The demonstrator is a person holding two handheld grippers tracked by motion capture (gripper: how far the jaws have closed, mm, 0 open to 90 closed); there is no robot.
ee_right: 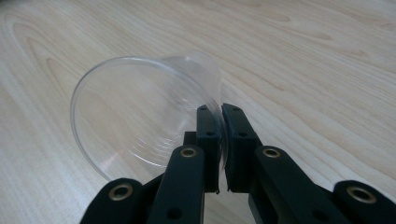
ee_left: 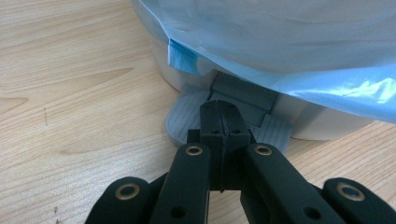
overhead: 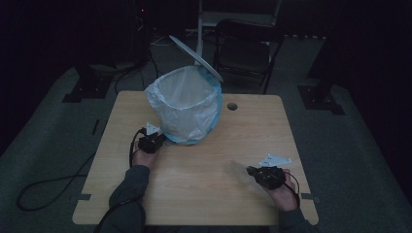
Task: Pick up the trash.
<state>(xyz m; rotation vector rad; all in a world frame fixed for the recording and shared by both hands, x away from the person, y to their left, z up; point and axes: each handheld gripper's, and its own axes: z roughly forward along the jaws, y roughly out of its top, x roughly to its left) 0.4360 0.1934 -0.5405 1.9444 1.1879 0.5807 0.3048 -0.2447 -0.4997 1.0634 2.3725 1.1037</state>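
Pressing on the grey pedal [ee_left: 187, 116] at the foot of the bin [overhead: 187, 104], the left gripper [ee_left: 218, 109] is closed, empty. The right gripper [ee_right: 219, 122], well right of the bin, pinches the clear plastic cup's [ee_right: 140, 116] wall above the table [overhead: 204, 174].

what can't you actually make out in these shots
- Inside of the pedal bin: high view, hidden by its white liner bag; contents unknown.
- Bin body: left gripper view, cut off by the top edge; the blue bag drapes over it.
- Clear plastic cup: high view, too dim and faint to read.
- Cup's base: right gripper view, behind the right hand-held gripper.
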